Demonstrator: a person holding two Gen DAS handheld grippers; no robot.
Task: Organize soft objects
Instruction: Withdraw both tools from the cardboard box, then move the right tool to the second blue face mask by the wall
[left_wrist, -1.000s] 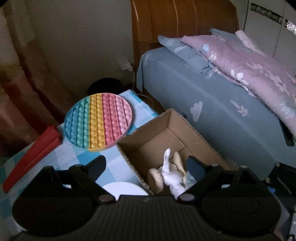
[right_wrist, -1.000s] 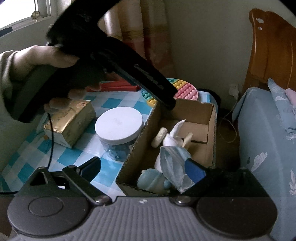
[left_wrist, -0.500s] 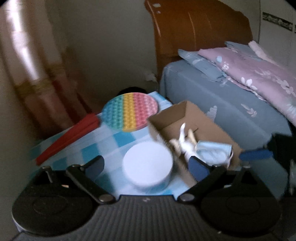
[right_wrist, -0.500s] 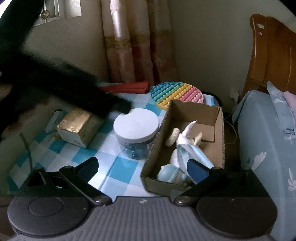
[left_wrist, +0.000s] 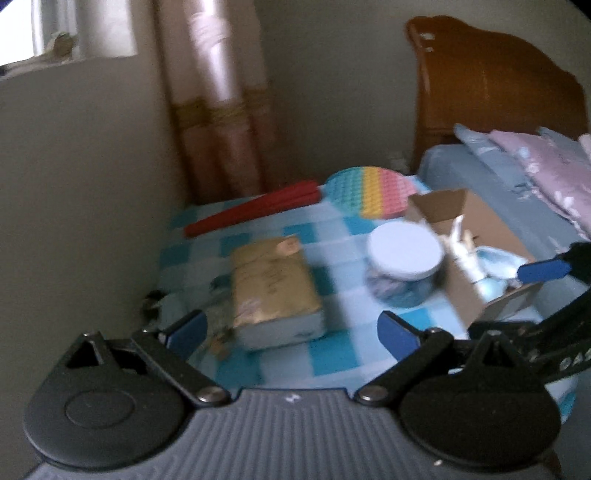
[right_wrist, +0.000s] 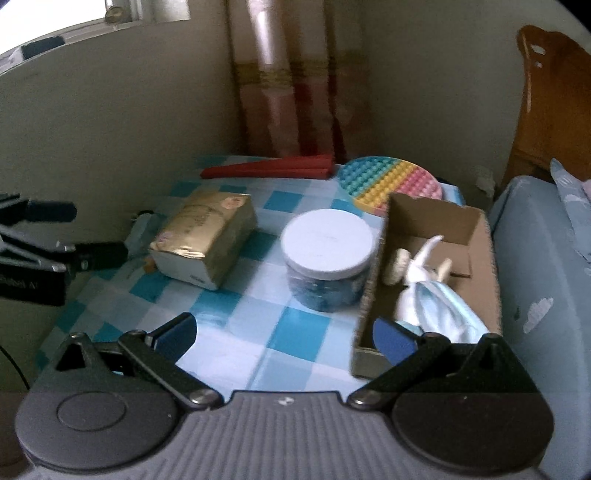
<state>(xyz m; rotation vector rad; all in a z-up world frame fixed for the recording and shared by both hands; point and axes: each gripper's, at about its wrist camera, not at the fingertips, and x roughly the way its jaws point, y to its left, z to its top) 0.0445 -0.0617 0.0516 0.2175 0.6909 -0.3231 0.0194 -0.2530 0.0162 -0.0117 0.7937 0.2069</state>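
A cardboard box (right_wrist: 480, 236) stands at the table's right edge and holds a white plush rabbit (right_wrist: 421, 269) and a light blue cloth (right_wrist: 443, 314). The box also shows in the left wrist view (left_wrist: 480, 221). A gold soft tissue pack (left_wrist: 273, 284) lies left of centre; it also shows in the right wrist view (right_wrist: 203, 236). My left gripper (left_wrist: 291, 332) is open and empty, just short of the tissue pack. My right gripper (right_wrist: 284, 336) is open and empty above the table's front, its right finger by the box.
A white-lidded jar (right_wrist: 327, 258) stands between the tissue pack and the box. A rainbow pop-it disc (right_wrist: 388, 181) and red folded item (right_wrist: 273, 171) lie at the back. The checked tablecloth (right_wrist: 258, 332) meets a wall on the left and a bed (right_wrist: 535, 277) on the right.
My left gripper has swung left and back from over the box to in front of the tissue pack. My right gripper has pulled back and up from the box, both staying open.
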